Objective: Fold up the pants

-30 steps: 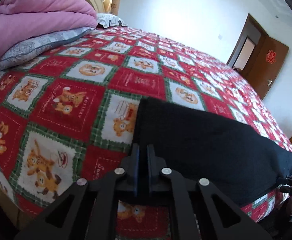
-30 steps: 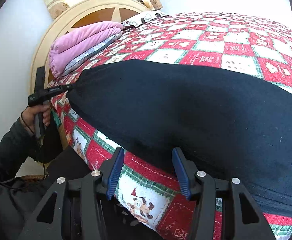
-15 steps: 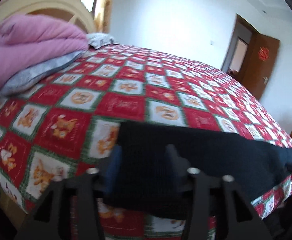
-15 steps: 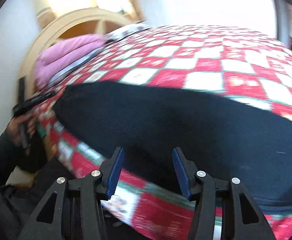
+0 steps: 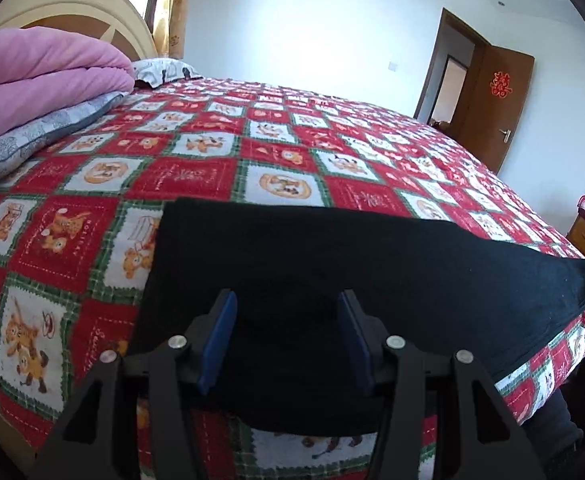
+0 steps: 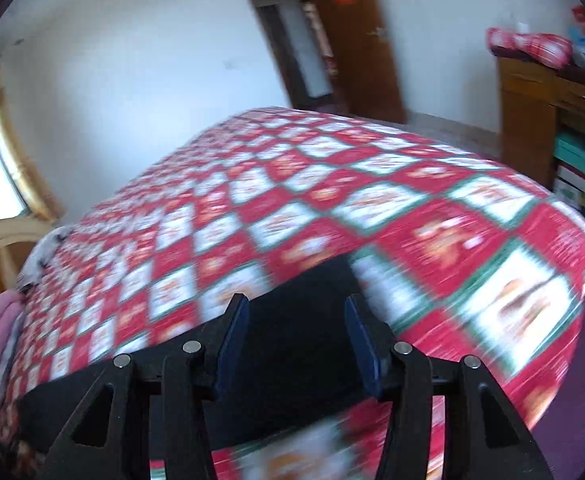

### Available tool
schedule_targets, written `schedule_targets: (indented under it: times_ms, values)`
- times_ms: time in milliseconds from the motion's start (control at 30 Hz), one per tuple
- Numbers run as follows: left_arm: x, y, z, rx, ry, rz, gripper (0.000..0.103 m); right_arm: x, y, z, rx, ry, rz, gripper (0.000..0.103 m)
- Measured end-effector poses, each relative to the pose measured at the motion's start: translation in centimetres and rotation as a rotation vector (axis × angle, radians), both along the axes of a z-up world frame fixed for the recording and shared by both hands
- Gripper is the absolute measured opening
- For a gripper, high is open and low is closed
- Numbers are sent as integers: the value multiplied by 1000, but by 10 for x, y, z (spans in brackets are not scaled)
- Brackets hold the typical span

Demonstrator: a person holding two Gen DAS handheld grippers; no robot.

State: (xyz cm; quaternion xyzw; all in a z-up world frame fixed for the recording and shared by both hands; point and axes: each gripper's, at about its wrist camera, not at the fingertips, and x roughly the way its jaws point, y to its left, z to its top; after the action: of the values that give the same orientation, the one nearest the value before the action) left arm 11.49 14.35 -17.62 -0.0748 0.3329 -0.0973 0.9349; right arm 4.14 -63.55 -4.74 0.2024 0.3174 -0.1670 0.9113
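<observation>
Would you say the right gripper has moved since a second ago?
Yes. The right gripper, jaws open, has swung from facing the headboard end toward the door, now over the end of the black pants.

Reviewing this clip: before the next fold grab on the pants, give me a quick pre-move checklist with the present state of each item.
1. Black pants lying flat on the bed: ok.
2. Left claw open, nothing pinched: ok.
3. Right claw open, nothing pinched: ok.
4. Left claw lined up over the pants' near end: ok.
5. Right wrist view sharp enough to aim: not ok, blurred.
6. Right claw touching cloth: cannot tell.
</observation>
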Motion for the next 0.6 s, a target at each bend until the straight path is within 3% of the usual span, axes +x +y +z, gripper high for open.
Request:
schedule_targets:
  times_ms: [133,267,333,367,400,467,600]
  values:
    - [0,6,0,30,-22,43,55,24,-30,-12,4,84,7,52]
    - [1,16,-5,-3,-33,41,55,47,-42,-32,35,147,70,52]
    - [0,13,-6,18,-45,32,58,53,-41,-35,6,151,79,39]
    - [0,12,-7,22,-49,28,58,55,-40,-35,-2,153,94,16]
    - [-1,12,-8,26,-53,27,58,57,-38,-33,6,147,120,10]
    - [-1,12,-8,24,-58,30,59,56,-33,-21,-22,108,126,2]
    - [-2,14,-9,2,-60,35,59,52,-29,2,-59,2,114,2]
